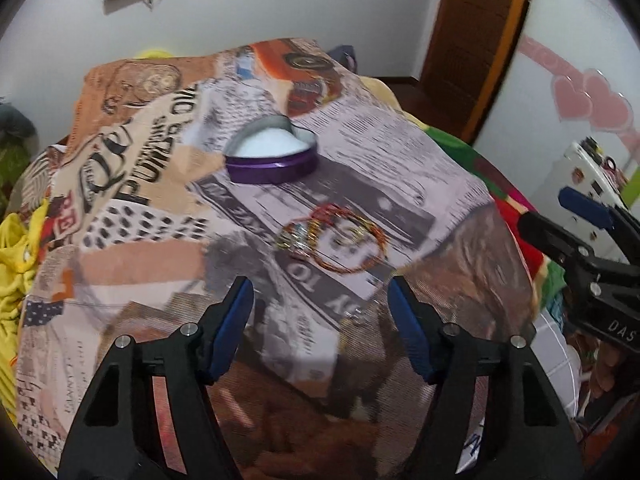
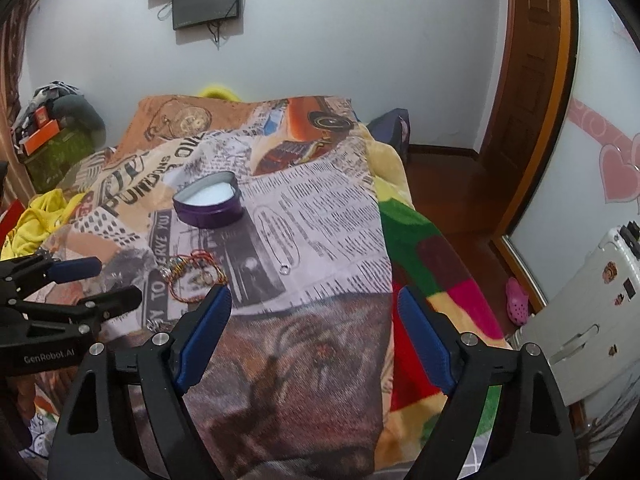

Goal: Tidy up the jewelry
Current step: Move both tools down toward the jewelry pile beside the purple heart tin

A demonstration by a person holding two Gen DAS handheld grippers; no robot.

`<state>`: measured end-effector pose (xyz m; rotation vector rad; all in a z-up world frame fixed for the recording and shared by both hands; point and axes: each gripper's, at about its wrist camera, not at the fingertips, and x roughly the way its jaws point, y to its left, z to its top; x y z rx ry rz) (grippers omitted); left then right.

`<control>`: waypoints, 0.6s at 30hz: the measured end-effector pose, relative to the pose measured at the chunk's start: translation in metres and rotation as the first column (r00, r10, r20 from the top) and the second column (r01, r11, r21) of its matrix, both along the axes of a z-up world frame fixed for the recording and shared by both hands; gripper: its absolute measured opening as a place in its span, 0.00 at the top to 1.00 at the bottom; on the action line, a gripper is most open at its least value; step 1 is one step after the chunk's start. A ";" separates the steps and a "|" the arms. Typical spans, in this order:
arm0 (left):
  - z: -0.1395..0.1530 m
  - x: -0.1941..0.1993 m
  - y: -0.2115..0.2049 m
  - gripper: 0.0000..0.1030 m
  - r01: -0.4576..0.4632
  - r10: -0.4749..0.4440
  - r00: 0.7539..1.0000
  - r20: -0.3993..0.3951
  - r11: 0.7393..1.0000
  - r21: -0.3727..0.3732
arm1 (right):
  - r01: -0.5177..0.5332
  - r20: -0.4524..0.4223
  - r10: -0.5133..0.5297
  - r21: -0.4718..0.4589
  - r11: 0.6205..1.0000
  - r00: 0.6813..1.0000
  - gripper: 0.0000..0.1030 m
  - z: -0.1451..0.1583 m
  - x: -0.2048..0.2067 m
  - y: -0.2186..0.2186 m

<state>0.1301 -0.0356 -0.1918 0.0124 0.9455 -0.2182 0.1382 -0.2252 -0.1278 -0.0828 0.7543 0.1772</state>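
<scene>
A purple heart-shaped tin with white padding stands open on the printed cloth; it also shows in the right wrist view. A tangle of red and gold bangles lies on the cloth in front of the tin, seen too in the right wrist view. A small silver ring lies to their right. My left gripper is open and empty just short of the bangles. My right gripper is open and empty, to the right of the bangles; it appears at the right edge of the left wrist view.
The printed cloth covers a bed over a bright patchwork blanket. Yellow clothes lie at the left. A white suitcase, a wooden door and a wall screen stand around the bed.
</scene>
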 end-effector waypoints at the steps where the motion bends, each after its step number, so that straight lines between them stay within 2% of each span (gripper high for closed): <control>1: -0.003 -0.001 -0.003 0.42 0.012 -0.012 1.000 -0.013 1.000 -0.003 | 0.001 -0.001 -0.001 0.000 1.000 1.000 0.19 0.000 -0.001 -0.001; 4: -0.014 0.000 -0.008 0.58 0.033 -0.033 0.997 -0.064 0.999 -0.009 | 0.004 -0.010 -0.004 0.007 1.000 1.000 0.19 -0.001 -0.002 -0.003; 8: -0.021 -0.002 -0.009 0.64 0.034 -0.035 0.997 -0.073 0.999 -0.013 | 0.005 -0.021 -0.005 0.015 1.000 1.000 0.19 -0.003 -0.002 -0.005; 10: -0.023 0.000 -0.010 0.74 0.040 -0.041 0.996 -0.078 0.999 -0.018 | 0.006 -0.023 -0.005 0.014 1.000 1.000 0.19 -0.004 -0.002 -0.005; 13: -0.024 0.001 -0.010 0.82 0.048 -0.050 0.995 -0.081 0.998 -0.032 | 0.002 -0.025 -0.002 0.016 1.000 1.000 0.19 -0.005 0.000 -0.004; 16: -0.026 0.002 -0.010 0.89 0.054 -0.058 0.995 -0.083 0.998 -0.045 | -0.003 -0.028 0.004 0.013 1.000 1.000 0.19 -0.008 0.002 -0.002; 18: -0.026 0.004 -0.009 0.90 0.057 -0.061 0.995 -0.085 0.997 -0.056 | -0.009 -0.034 0.009 0.012 1.000 0.999 0.19 -0.010 0.004 0.000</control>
